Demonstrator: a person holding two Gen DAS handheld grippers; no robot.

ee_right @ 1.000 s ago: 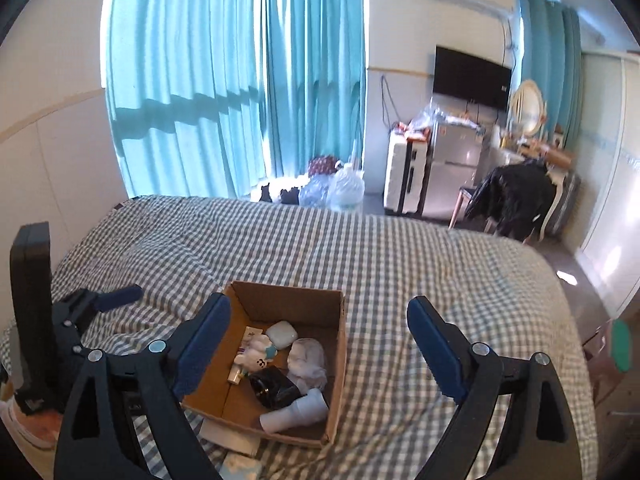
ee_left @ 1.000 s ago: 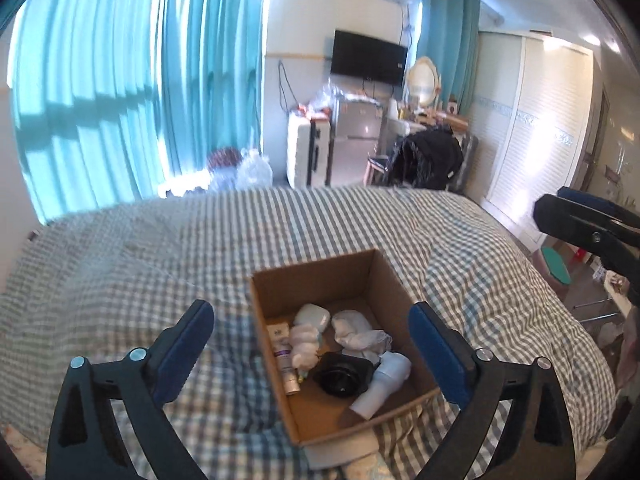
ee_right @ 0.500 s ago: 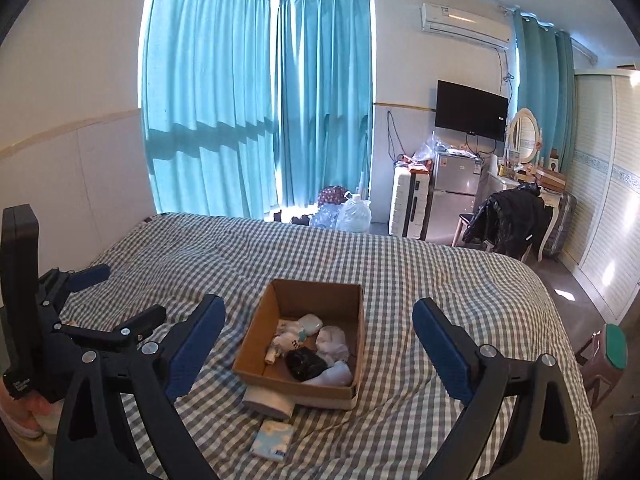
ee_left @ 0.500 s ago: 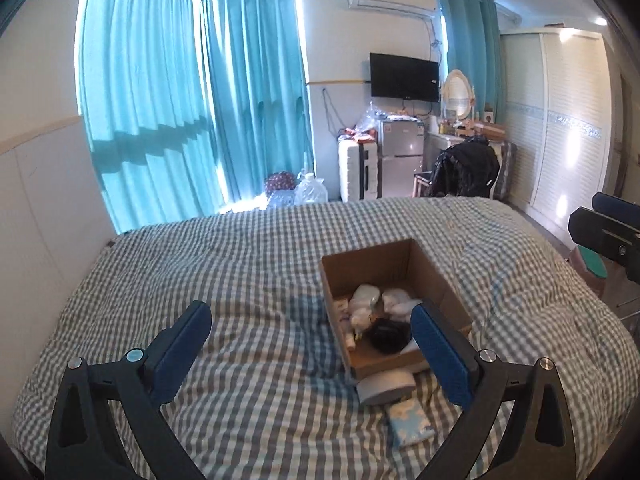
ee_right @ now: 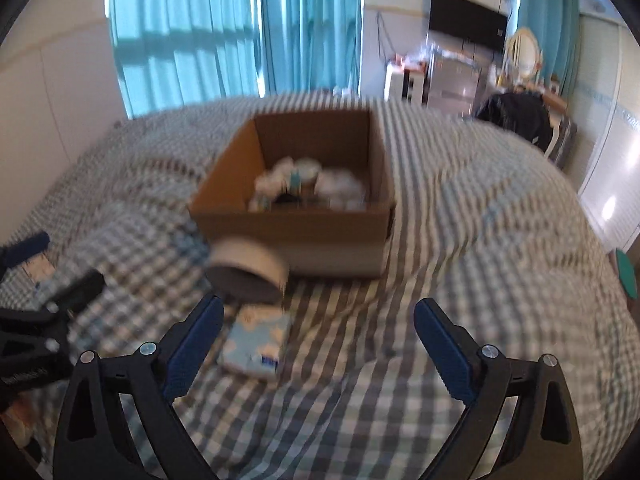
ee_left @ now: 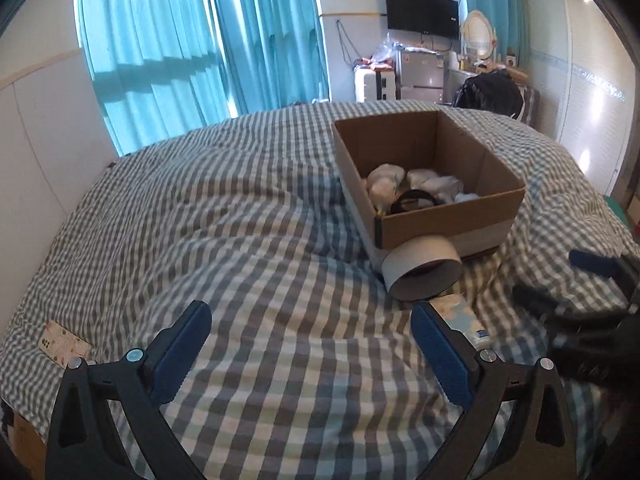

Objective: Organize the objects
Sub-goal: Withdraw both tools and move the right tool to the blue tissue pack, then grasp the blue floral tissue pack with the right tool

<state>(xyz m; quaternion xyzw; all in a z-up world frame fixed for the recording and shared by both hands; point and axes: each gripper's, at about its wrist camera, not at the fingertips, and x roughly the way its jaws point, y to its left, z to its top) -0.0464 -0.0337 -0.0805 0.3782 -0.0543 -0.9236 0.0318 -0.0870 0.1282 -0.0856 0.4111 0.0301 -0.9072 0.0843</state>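
Left gripper [ee_left: 311, 350] hangs low over the checked bedspread [ee_left: 248, 240], jaws spread wide and empty. Ahead and to its right a cardboard box [ee_left: 448, 224] holds white bundles and a black ring, with a tape roll [ee_left: 422, 268] touching its near wall; a tissue pack [ee_left: 466, 318] shows only partly behind the finger.

Right gripper [ee_right: 319, 340], likewise splayed and empty, faces the same cardboard box [ee_right: 296, 228]. Blur smears its contents. The tissue pack [ee_right: 256, 340] lies just beside the left finger.

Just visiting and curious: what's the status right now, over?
Left gripper open, empty. Right gripper open, empty. Cardboard box on bed, part-filled; tape roll and tissue pack lie outside it. Nothing blocking.
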